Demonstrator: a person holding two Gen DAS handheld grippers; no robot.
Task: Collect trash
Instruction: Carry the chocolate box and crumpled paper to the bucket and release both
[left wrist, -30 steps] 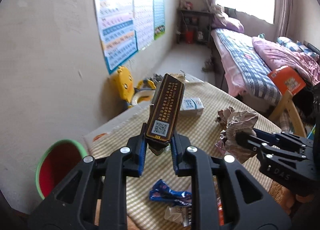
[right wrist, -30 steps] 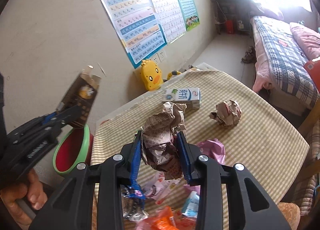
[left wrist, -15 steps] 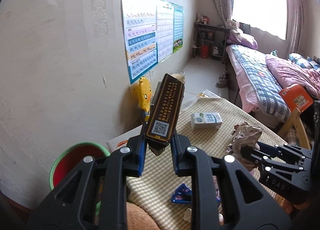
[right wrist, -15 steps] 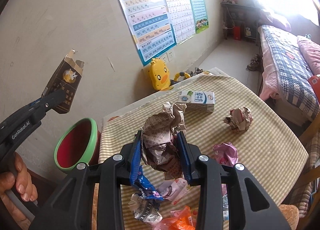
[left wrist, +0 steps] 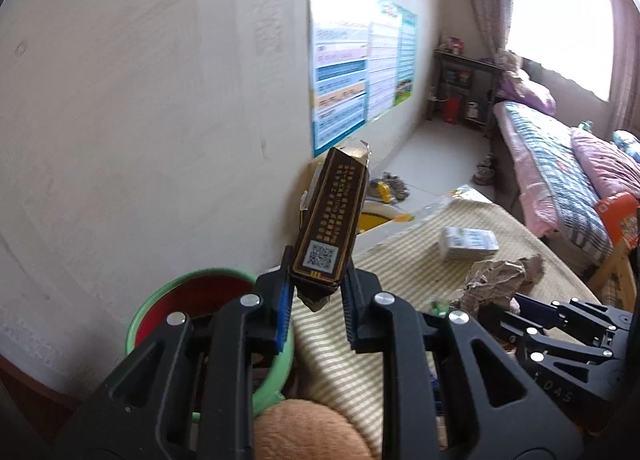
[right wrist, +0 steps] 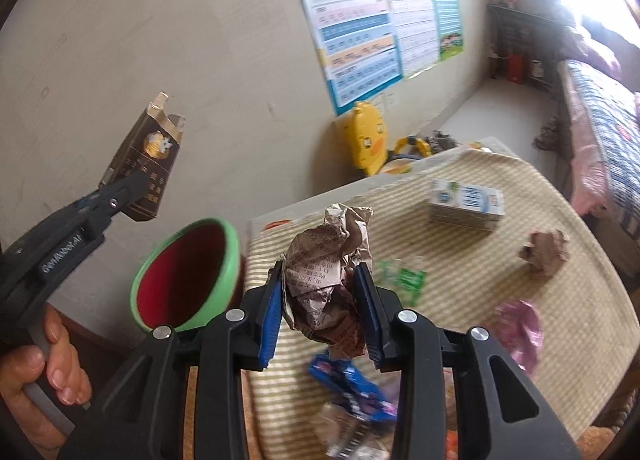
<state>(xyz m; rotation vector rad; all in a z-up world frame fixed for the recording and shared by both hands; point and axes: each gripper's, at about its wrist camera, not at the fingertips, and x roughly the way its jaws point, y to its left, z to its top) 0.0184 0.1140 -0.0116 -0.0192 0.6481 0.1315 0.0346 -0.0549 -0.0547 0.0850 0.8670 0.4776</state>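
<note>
Both loaded: my left tool is clamped on the dark brown-and-gold cardboard carton, right tool on the crumpled brown printed paper ball. Risk: red bin with green rim sits below the bench edge; releasing short drops trash outside it. Both tools angled downward, left nearer the bin.

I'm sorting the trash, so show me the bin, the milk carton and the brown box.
bin (right wrist: pixel 224 256), right wrist view, on its green rim.
milk carton (right wrist: pixel 466 204), right wrist view, on its top face.
brown box (left wrist: pixel 330 222), left wrist view, on its printed side.
</note>
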